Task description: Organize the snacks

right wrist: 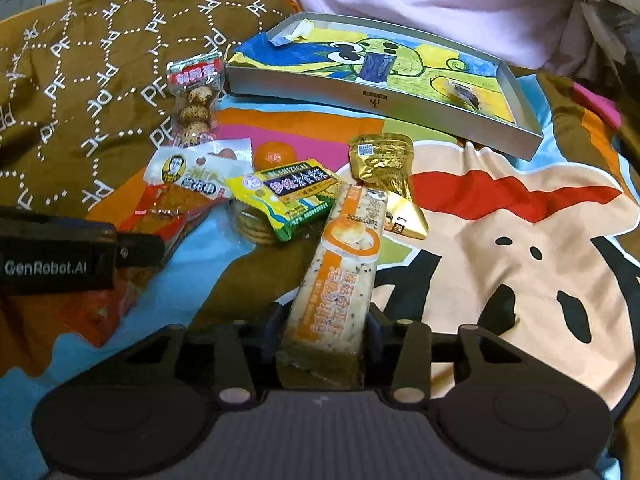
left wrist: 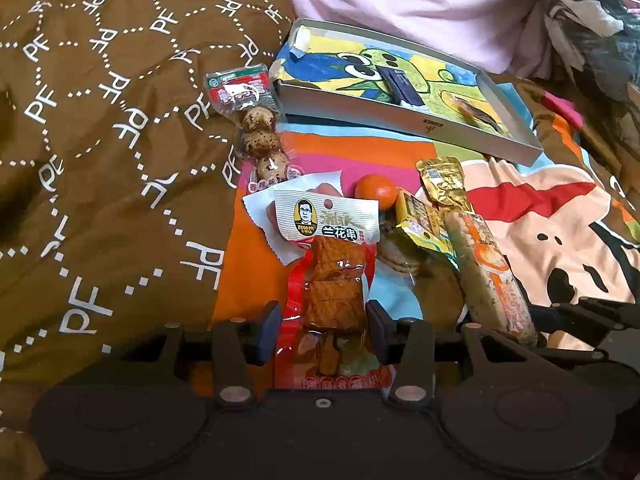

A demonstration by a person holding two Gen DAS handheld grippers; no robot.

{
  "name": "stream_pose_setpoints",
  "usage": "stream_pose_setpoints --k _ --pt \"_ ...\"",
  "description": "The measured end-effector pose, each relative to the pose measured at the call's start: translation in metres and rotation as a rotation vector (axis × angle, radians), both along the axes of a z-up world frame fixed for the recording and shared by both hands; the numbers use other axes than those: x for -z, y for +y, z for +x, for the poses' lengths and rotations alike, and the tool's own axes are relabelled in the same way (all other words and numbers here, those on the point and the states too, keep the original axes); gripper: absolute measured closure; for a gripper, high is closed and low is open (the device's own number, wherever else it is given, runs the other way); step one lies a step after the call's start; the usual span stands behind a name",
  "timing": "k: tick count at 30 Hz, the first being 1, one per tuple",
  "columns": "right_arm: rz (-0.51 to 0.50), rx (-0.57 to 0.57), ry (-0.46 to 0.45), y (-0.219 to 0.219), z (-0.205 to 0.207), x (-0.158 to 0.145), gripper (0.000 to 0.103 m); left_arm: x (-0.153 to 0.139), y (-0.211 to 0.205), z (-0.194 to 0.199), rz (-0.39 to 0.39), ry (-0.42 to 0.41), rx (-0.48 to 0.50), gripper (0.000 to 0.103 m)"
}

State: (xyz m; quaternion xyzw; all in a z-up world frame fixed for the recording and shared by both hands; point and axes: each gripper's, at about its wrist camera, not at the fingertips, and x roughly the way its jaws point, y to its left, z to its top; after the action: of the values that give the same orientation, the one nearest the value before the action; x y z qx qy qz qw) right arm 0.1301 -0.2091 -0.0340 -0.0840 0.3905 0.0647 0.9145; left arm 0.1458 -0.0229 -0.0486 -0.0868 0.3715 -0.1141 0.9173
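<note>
Right wrist: both grippers clamped on snacks.
Right gripper grips long orange-and-white bar packet; left gripper grips red tofu packet; long axes point toward grey shallow box.

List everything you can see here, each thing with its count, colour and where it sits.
tofu skewer pack: one, red and clear, between left gripper's pads
orange-and-white bar: one, in right gripper
quail egg pack: one, red-topped, left of tray
mandarin: one, orange, mid-pile
yellow-green packet: one, atop clear-wrapped biscuits
gold pouch: one, before tray
tray: one, grey, behind pile, holding two small items
bedspread: cartoon print, underneath
left gripper: black, shut
right gripper: black, shut
</note>
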Motion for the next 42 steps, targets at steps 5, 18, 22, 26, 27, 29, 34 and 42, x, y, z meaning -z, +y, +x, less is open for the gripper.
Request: stream_pose_setpoints --k 5,18,22,26,27,29,34,42 --pt "0.016 0.011 -0.006 -0.004 -0.001 -0.002 0.058 -0.001 0.002 0.000 -0.037 0.007 -0.018 0.055" --pt "-0.203 -0.078 -0.210 0.010 -0.028 -0.021 0.061 -0.021 -0.004 -0.021 -0.123 -0.115 -0.098 0.055" --pt "-0.174 -0.059 -0.266 -0.003 -0.029 -0.036 0.061 -0.033 -0.010 -0.021 -0.130 -0.159 -0.120 0.055" --pt "-0.141 -0.044 -0.310 -0.019 -0.021 -0.051 0.061 -0.045 -0.017 -0.011 -0.125 -0.169 -0.151 0.055" --pt "-0.145 -0.044 -0.325 -0.021 -0.017 -0.054 0.061 -0.048 -0.019 -0.007 -0.124 -0.170 -0.161 0.055" --pt "-0.145 -0.043 -0.356 -0.026 -0.008 -0.062 0.061 -0.053 -0.023 0.002 -0.132 -0.175 -0.174 0.055" --pt "-0.120 -0.029 -0.448 -0.036 0.018 -0.073 0.061 -0.070 -0.039 0.029 -0.134 -0.204 -0.192 0.055" --pt "-0.075 0.076 -0.554 -0.065 0.074 -0.073 0.061 -0.102 -0.077 0.091 -0.117 -0.284 -0.239 0.055"
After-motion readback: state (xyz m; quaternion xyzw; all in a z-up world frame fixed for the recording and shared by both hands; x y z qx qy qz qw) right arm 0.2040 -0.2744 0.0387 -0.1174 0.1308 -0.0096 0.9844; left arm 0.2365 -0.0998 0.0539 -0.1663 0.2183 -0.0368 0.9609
